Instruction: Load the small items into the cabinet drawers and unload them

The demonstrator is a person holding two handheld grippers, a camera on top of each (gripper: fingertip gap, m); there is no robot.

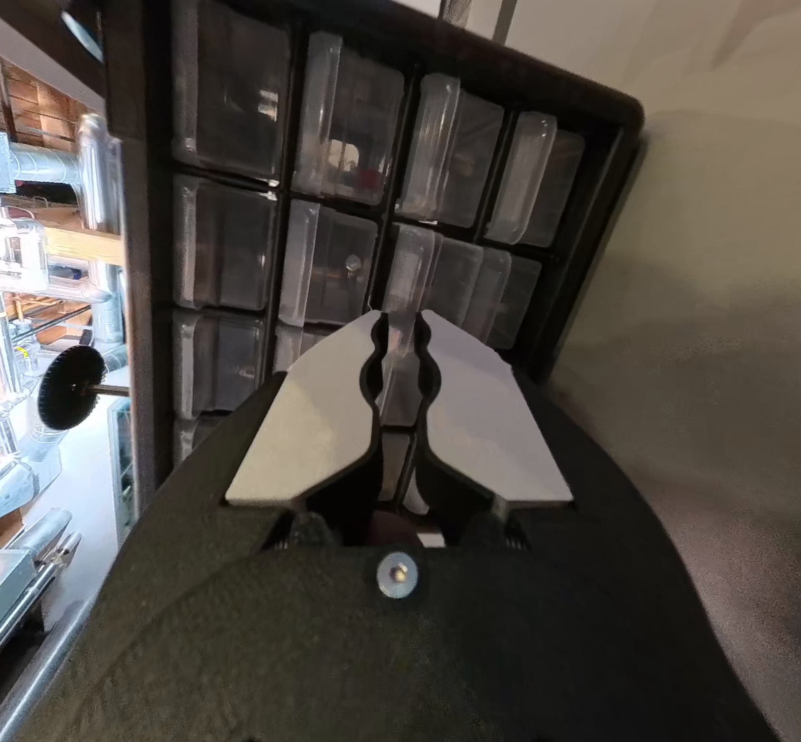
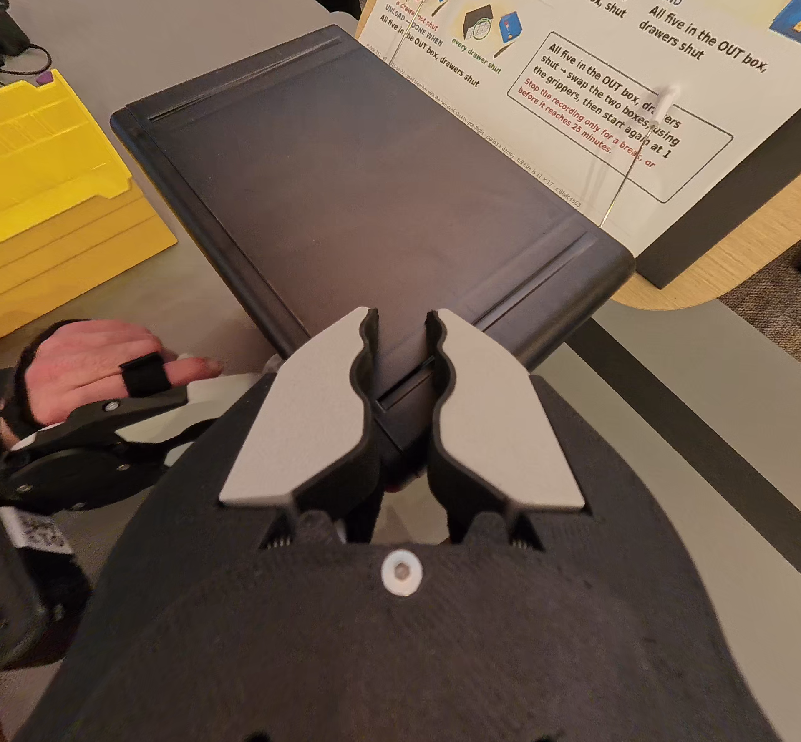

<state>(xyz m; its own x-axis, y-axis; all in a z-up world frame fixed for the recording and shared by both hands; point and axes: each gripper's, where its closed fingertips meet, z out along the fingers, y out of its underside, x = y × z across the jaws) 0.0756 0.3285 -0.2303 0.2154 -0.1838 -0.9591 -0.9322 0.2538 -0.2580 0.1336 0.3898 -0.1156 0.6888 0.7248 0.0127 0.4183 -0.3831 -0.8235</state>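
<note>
The black cabinet [image 1: 143,201] with clear drawers fills the left wrist view, turned on its side. My left gripper [image 1: 402,318] is shut on the clear handle [image 1: 407,270] of one drawer [image 1: 459,283], which stands out a little from its row. One drawer holds white and red items [image 1: 346,162]; another holds a small bolt [image 1: 353,264]. In the right wrist view my right gripper [image 2: 402,316] lies over the cabinet's flat top [image 2: 346,184] near its front corner, jaws a little apart with nothing gripped. The left gripper and hand [image 2: 86,413] show beside it.
A yellow bin [image 2: 56,184] sits on the grey table to the left of the cabinet. A printed instruction sheet on a board [image 2: 607,49] leans behind the cabinet. A black gear on a thin shaft [image 1: 71,389] shows past the cabinet's top edge. My right fingertips sit around 15 cm from my left ones.
</note>
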